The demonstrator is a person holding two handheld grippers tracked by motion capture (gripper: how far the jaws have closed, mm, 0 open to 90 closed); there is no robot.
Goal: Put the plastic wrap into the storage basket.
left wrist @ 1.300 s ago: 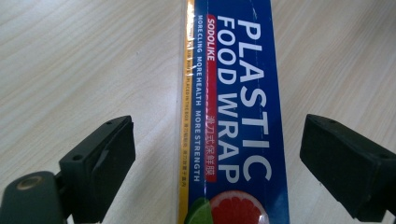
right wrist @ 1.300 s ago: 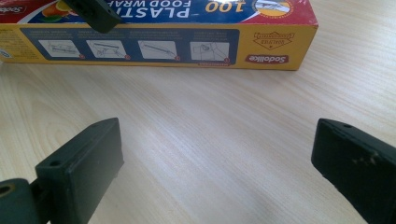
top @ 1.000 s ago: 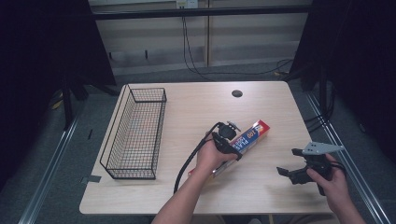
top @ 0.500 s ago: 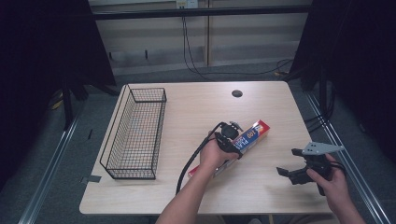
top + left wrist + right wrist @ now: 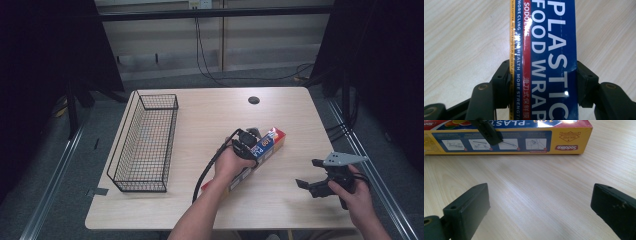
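The plastic wrap box (image 5: 260,152) lies flat on the worktop (image 5: 210,115), a little right of centre, its long axis running from about 7 o'clock to 1 o'clock in the high view. Its top face is blue with white lettering, its side face yellow with instruction panels, and its far end is red and orange. In the left gripper view the box (image 5: 544,60) runs straight up the middle, with a yellow and red stripe along its left edge.

The left gripper (image 5: 246,142) sits over the box near its middle, held by the left hand (image 5: 231,164), whose forearm comes in from 6 o'clock. Its fingers (image 5: 501,80) have just been closing and now press on the two long sides of the box, one pad on each side, so the box is clamped between them. A black cable (image 5: 207,167) loops from this gripper toward the near edge.

The right gripper (image 5: 317,175) is held by the right hand (image 5: 357,192) at about 4 o'clock from the box, well apart from it. Its fingers (image 5: 469,207) stand wide apart with nothing but bare worktop between them, and they face the yellow side of the box (image 5: 506,141).

A black wire basket (image 5: 145,142) stands at 9 o'clock from the box, near the left edge of the worktop. A small dark round hole (image 5: 253,100) lies at 12 o'clock, toward the far edge.
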